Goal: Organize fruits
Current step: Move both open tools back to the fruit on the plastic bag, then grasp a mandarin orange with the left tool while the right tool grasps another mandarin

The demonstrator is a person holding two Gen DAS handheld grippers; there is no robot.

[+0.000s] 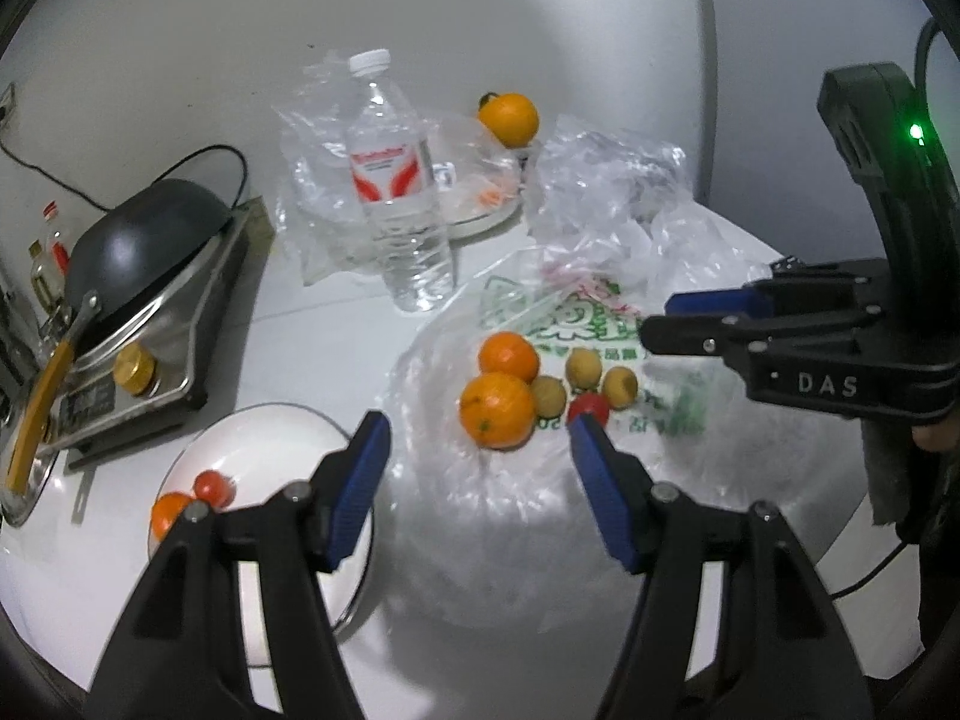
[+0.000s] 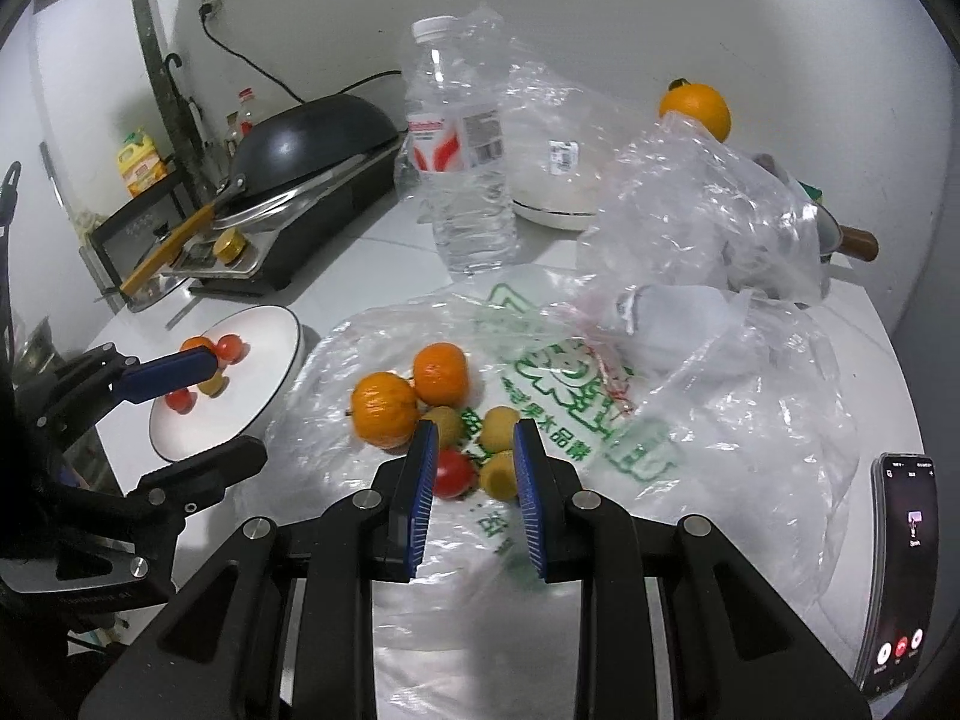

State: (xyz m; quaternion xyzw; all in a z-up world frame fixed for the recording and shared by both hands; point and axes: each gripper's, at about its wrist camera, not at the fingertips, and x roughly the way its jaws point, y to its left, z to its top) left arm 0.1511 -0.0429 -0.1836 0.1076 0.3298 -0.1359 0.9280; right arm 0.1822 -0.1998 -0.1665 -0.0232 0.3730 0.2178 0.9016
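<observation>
So the fruit pile is sitting on a flattened clear plastic bag with green print [image 2: 558, 420] in the middle of the white countertop [image 1: 312, 336]: two round orange mandarins [image 2: 384, 408], three small yellow-brown fruits [image 2: 501, 420] and one red cherry tomato [image 2: 453, 473], all touching or just beside each other. The left gripper [image 1: 474, 438] is hovering with its blue-padded jaws standing apart and nothing between them, the pile just ahead of the tips. The right gripper [image 2: 474, 444] is sitting with its jaws drawn in about as narrow as they go, holding nothing, the tomato and one yellow fruit right past its tips.

The round white plate with a dark rim [image 2: 270, 372] is lying left of the bag, near the counter's front edge, and is already carrying some small fruits. There's bare counter between the plate and the clear plastic water bottle [image 2: 462, 168]. Behind it, crumpled clear bags [image 2: 708, 210] are crowding the right side, and a black phone [image 2: 900, 564] is lying at the right edge.
</observation>
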